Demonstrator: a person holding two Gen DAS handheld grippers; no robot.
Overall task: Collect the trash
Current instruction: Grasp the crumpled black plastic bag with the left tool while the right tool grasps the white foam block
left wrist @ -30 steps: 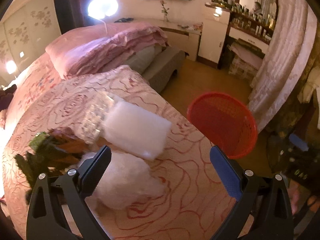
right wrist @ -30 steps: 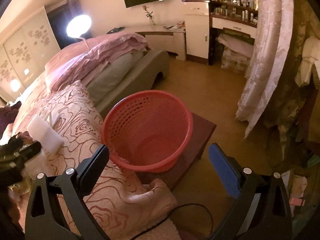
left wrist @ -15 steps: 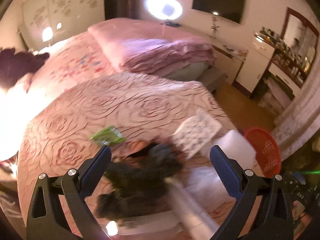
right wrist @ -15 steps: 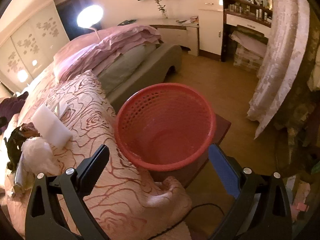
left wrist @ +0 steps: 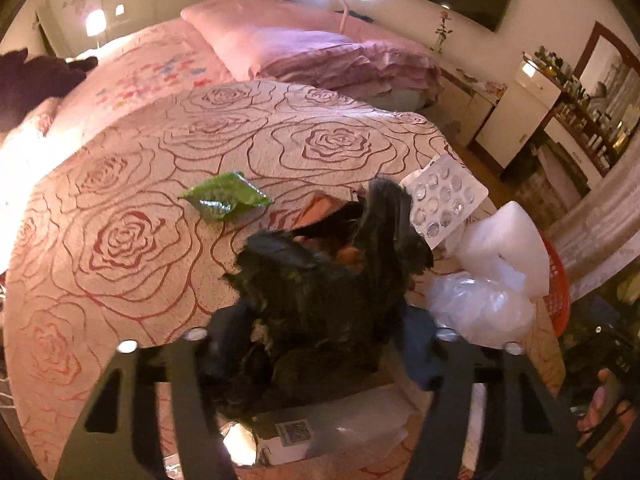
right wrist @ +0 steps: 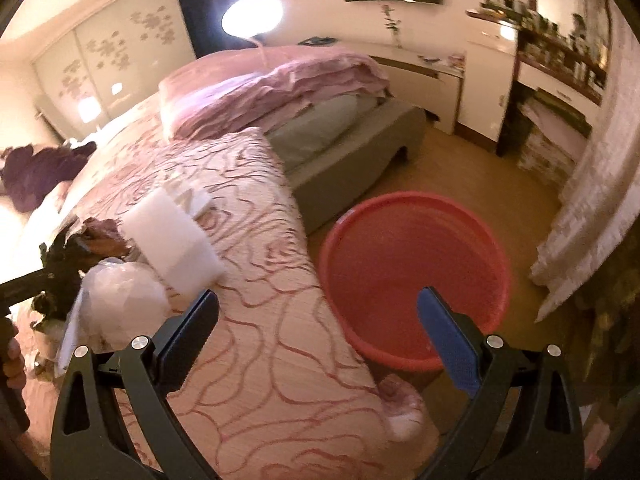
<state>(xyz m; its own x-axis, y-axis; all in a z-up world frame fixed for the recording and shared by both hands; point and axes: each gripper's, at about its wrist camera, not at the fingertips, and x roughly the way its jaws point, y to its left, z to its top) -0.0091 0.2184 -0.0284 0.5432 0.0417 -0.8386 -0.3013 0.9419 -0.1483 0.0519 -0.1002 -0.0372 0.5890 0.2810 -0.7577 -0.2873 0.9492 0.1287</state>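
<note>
— Where was the crumpled black plastic bag (left wrist: pixel 320 292)?

— On the rose-patterned pink bedspread (left wrist: pixel 132 240), between the left gripper's (left wrist: pixel 320 336) jaws, which were closing around it; whether the pads already pressed on it was lost in blur.

— And near it?

— A green foil wrapper (left wrist: pixel 224 200), a clear blister tray (left wrist: pixel 444 200), a white foam block (left wrist: pixel 504 248) and a clear plastic bag (left wrist: pixel 480 308).

— The right gripper (right wrist: pixel 316 332)?

— Jaws wide apart, empty, above the bed's edge and the round red plastic basket (right wrist: pixel 412 264) on the floor.
</note>
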